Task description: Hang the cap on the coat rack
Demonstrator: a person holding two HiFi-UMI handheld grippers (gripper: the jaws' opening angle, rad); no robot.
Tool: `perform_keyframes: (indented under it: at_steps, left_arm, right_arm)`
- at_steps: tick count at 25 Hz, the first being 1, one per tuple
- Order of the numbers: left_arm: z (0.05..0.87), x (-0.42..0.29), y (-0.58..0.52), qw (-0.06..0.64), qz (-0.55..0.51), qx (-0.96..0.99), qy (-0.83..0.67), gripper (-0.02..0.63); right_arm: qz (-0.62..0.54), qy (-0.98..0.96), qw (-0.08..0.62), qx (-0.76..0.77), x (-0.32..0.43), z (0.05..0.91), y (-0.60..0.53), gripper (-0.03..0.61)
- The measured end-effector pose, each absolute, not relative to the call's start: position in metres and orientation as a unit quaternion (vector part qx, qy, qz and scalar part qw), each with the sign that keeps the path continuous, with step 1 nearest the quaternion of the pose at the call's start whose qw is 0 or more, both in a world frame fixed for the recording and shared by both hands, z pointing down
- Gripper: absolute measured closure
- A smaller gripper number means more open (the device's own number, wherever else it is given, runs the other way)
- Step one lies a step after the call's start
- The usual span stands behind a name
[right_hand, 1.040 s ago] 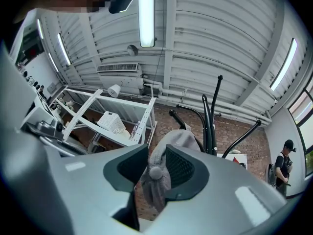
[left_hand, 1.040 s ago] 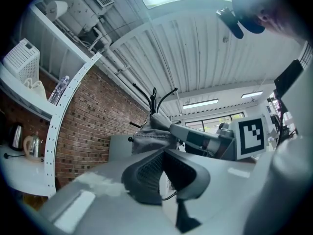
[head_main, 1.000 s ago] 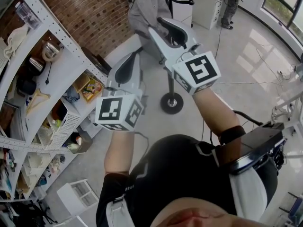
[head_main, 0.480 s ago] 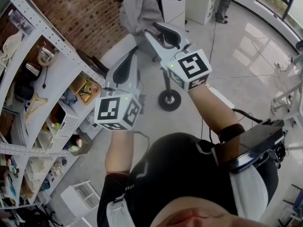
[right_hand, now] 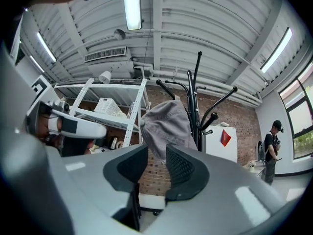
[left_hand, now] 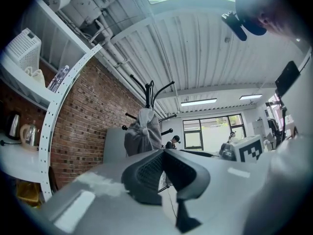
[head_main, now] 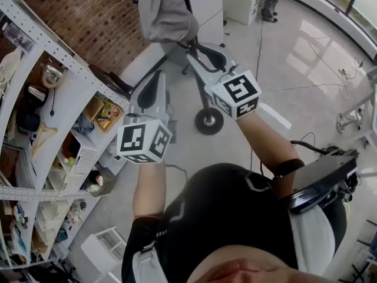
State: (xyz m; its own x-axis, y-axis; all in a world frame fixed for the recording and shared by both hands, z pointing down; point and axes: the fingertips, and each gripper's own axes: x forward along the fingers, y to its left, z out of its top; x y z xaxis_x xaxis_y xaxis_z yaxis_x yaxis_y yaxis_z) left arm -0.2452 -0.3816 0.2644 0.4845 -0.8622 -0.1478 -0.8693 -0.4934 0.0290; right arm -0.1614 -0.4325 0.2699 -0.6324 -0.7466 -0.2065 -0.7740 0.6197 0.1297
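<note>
**Inspector:** Two grippers are raised in front of the person. What is each one's state?

**Assistant:** The right gripper (right_hand: 156, 153) has its jaws standing apart. Nothing is clamped between them. The left gripper (left_hand: 163, 155) has its pads pressed together and holds nothing.

**Inspector:** Where is the cap?

**Assistant:** The grey cap (right_hand: 166, 124) hangs on an arm of the black coat rack (right_hand: 193, 97), against the pole. It is off the floor and clear of the metal shelving unit (head_main: 65, 99) at the left.

**Inspector:** How does the cap lie relative to the claws?

**Assistant:** It lies just beyond the right gripper's tips, to the far side and slightly left, and its lower edge shows through the gap between the jaws. I judge that it is not touching either pad, though the margin is small. The right gripper is the nearer of the two. The left gripper sits nearer the person and further left, well apart from the cap.

**Inspector:** What is the cap's orientation?

**Assistant:** Its long axis runs roughly up and down, along the pole. The crown button faces left, toward the shelving. I cannot tell where the brim is.

**Inspector:** What is your assessment?

**Assistant:** The hanging looks done. The next move is likely a straight pull-back toward the person, keeping the pads from snagging the cap's lower edge.
</note>
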Motion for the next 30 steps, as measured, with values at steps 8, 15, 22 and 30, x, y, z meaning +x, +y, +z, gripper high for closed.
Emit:
perform_keyframes:
  at_steps: [8, 15, 22, 30]
  left_arm:
    - [0.294, -0.253, -0.378, 0.010, 0.076, -0.857, 0.510, 0.578]
    - [0.317, -0.246, -0.367, 0.007, 0.078, -0.862, 0.501, 0.577]
    - [0.328, -0.241, -0.353, 0.010, 0.089, -0.864, 0.495, 0.578]
    - [0.340, -0.243, -0.345, 0.002, 0.094, -0.856, 0.509, 0.578]
  right_arm:
    - [0.058, 0.903, 0.053, -0.423, -0.138, 0.307, -0.410, 0.462]
    - [0.048, 0.903, 0.049, -0.424, -0.121, 0.317, -0.390, 0.486]
    - [0.028, 0.902, 0.042, -0.429, -0.113, 0.333, -0.381, 0.522]
    - [0.030, 0.903, 0.035, -0.428, -0.105, 0.343, -0.374, 0.555]
